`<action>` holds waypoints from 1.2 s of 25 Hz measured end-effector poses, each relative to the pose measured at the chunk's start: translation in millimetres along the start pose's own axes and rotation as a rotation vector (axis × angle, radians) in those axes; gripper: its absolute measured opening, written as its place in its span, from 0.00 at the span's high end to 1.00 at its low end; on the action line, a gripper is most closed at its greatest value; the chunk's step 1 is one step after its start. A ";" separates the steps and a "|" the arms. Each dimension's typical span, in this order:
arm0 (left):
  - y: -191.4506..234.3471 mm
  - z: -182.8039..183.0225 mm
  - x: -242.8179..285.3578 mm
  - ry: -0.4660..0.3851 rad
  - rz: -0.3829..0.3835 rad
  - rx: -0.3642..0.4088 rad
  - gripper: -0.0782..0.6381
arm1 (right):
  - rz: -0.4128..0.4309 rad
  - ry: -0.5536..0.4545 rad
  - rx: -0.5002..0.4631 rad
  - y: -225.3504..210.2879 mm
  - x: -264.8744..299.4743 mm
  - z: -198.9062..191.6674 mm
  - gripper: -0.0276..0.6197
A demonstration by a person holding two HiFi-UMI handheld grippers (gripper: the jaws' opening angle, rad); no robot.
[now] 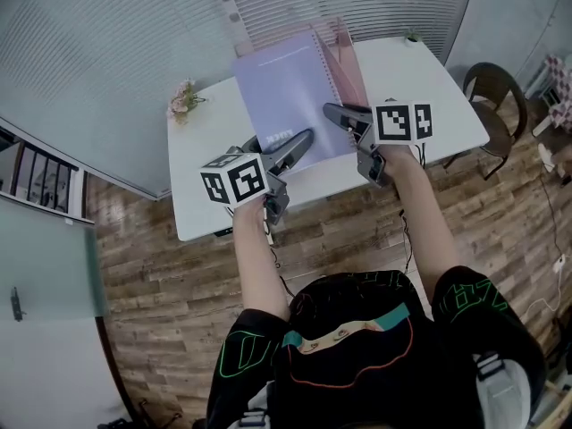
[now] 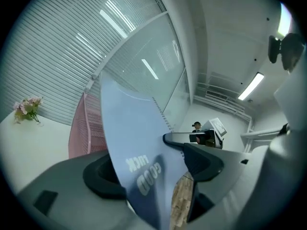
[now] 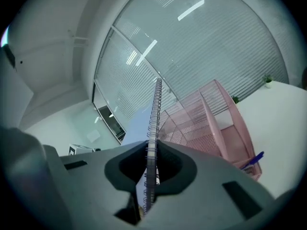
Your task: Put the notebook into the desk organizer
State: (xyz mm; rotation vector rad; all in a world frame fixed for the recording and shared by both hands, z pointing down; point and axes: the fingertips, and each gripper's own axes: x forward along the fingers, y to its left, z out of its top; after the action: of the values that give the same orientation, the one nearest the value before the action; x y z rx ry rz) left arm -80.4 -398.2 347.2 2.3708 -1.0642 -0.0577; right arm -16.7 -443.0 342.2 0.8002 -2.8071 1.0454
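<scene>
A lavender spiral notebook [image 1: 281, 96] stands upright above the white table [image 1: 420, 79], in front of the pink mesh desk organizer [image 1: 347, 52]. My right gripper [image 1: 344, 119] is shut on its spiral edge; in the right gripper view the wire binding [image 3: 154, 114] runs straight up between the pressed pads of that gripper [image 3: 151, 164]. My left gripper [image 1: 290, 146] is at the notebook's lower left corner. Its jaws [image 2: 153, 166] stand wide apart, and the cover [image 2: 129, 128] passes between them without being clamped. The organizer [image 3: 211, 119] stands just behind the notebook, with a blue pen [image 3: 252, 161] in it.
A small pot of pink flowers [image 1: 183, 98] stands at the table's left end, and a tiny green plant [image 1: 413, 36] at the far right corner. A dark chair [image 1: 492, 88] stands to the right of the table. Glass walls with blinds lie behind it.
</scene>
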 end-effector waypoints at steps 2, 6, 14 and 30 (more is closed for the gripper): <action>-3.8 -4.2 -3.4 0.010 -0.006 0.017 0.33 | 0.011 -0.005 0.021 1.1 0.2 -1.1 0.91; -15.3 -15.5 -26.1 -0.012 -0.003 0.040 0.31 | 0.028 -0.034 0.035 11.9 -12.3 -8.6 0.91; -7.8 -23.0 -40.6 -0.043 0.054 0.043 0.28 | -0.032 -0.040 0.030 2.4 -5.2 6.2 0.91; -13.7 -24.8 -46.5 -0.099 0.023 0.065 0.32 | -0.287 0.009 -0.019 -33.8 39.6 27.7 0.90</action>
State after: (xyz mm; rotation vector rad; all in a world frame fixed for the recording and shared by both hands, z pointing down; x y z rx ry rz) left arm -96.9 -346.7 353.7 2.4356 -1.1554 -0.1355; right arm -31.0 -499.8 349.5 1.1487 -2.5865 0.9692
